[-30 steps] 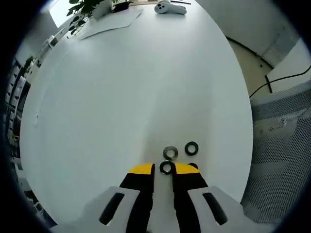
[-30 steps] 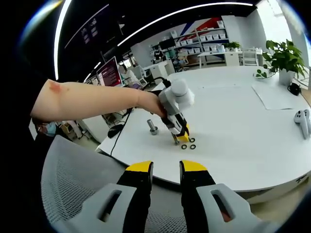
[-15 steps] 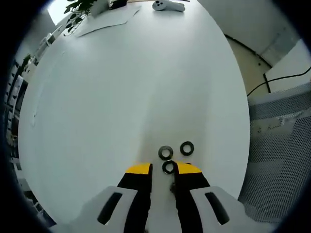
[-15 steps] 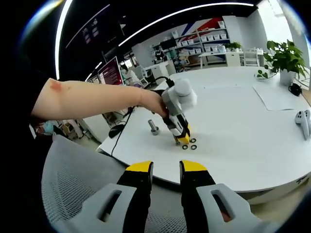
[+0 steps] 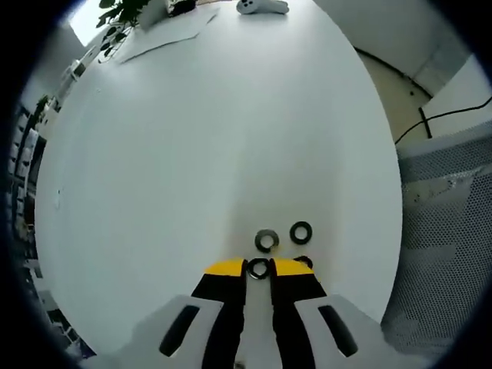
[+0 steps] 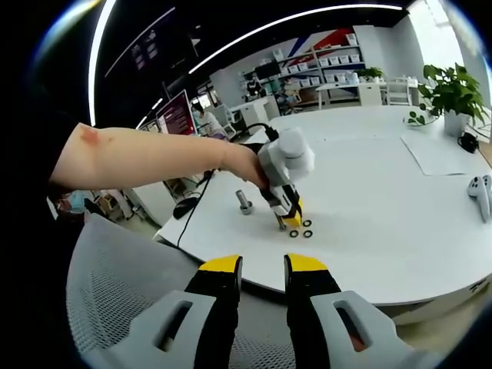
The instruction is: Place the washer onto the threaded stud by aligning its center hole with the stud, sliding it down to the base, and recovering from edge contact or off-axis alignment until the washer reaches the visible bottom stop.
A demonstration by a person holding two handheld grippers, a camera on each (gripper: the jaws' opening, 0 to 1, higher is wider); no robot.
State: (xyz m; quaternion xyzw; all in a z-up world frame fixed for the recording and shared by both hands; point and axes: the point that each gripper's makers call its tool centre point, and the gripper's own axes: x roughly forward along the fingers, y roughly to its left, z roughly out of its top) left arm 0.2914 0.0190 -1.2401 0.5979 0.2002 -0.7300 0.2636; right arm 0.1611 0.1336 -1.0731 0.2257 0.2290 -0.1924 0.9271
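No legible text, labels, brands or numbers are showing in either view. A wall-mounted screen (image 6: 175, 113) in the right gripper view is displaying bright content, too small and blurred to read. Sheets of paper (image 5: 165, 38) are lying on the far counter (image 5: 192, 154), any markings indistinguishable.

Matt white table (image 5: 192, 154); dark metal washers (image 5: 267, 241).

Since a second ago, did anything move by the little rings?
The left gripper narrowed its jaws around the nearest washer, which now sits between the yellow tips. The other two washers and, the threaded stud and the right gripper stayed put.
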